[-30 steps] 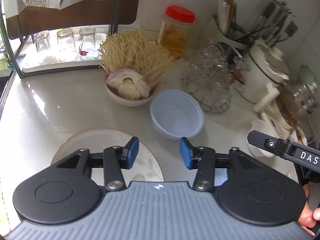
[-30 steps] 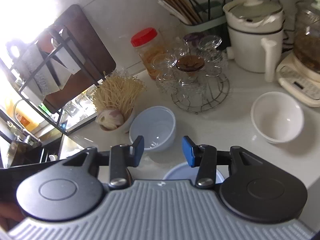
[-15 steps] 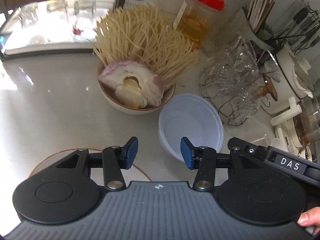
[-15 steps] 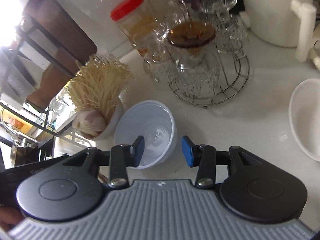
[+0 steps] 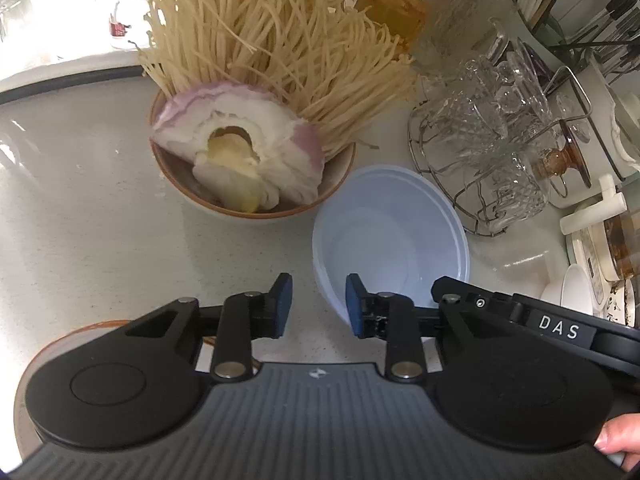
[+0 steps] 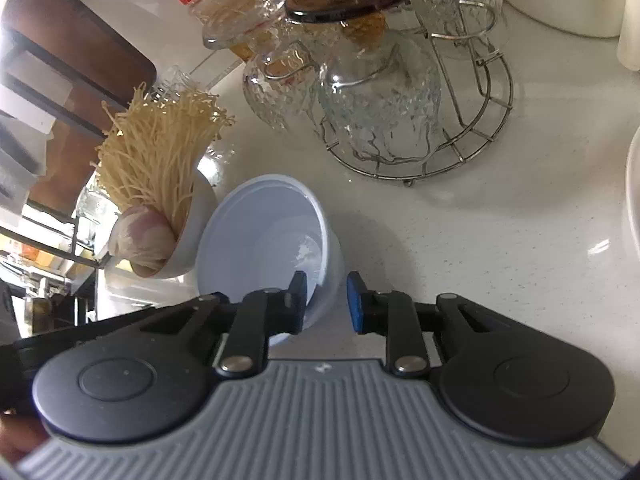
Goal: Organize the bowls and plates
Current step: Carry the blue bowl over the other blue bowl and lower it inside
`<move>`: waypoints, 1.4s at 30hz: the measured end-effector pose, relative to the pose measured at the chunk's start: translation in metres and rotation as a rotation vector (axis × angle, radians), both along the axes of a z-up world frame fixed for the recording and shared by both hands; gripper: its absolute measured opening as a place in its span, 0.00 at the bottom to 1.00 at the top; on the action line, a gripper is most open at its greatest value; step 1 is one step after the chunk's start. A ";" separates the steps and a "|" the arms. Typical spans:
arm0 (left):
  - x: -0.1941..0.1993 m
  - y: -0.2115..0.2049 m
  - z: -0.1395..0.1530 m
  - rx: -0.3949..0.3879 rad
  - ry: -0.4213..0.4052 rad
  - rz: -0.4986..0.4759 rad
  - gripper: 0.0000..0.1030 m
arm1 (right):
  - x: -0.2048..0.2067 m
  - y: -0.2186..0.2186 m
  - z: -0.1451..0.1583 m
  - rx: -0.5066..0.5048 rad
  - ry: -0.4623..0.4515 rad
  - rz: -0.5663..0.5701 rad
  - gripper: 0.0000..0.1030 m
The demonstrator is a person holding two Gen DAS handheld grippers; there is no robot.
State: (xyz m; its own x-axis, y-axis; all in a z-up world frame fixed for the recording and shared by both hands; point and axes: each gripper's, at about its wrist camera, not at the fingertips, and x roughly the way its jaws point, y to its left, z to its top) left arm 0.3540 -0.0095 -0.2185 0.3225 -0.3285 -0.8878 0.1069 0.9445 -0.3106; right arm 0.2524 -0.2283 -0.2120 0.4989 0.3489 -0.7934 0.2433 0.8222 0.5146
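Jaws of right gripper [image 6: 326, 298] gape astride blue bowl [image 6: 264, 240] rim; left gripper [image 5: 316, 304] jaws gape, empty.

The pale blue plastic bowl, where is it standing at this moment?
The pale blue plastic bowl stands on the white counter, between the brown-rimmed bowl of noodles and onion on its left and the wire rack of glasses on its right, just ahead of both grippers.

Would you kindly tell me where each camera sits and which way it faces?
Left wrist: rides the left gripper, looking down over the pale blue bowl and noodle bowl; a fingertip shows.
Right wrist: rides the right gripper, whose open fingers straddle the blue bowl's rim, facing the glass rack.
Shared: both bowls and rack.
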 end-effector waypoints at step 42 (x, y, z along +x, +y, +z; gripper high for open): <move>-0.088 -0.044 0.089 -0.071 -0.109 -0.238 0.14 | -0.125 -0.025 0.086 -0.072 -0.248 -0.139 0.13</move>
State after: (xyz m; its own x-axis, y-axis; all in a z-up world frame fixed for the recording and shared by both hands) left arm 0.2656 -0.0531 -0.1300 0.3212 -0.4666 -0.8241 0.3602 0.8650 -0.3493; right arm 0.1276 -0.2532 -0.1265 0.7197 0.2113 -0.6613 0.2300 0.8262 0.5142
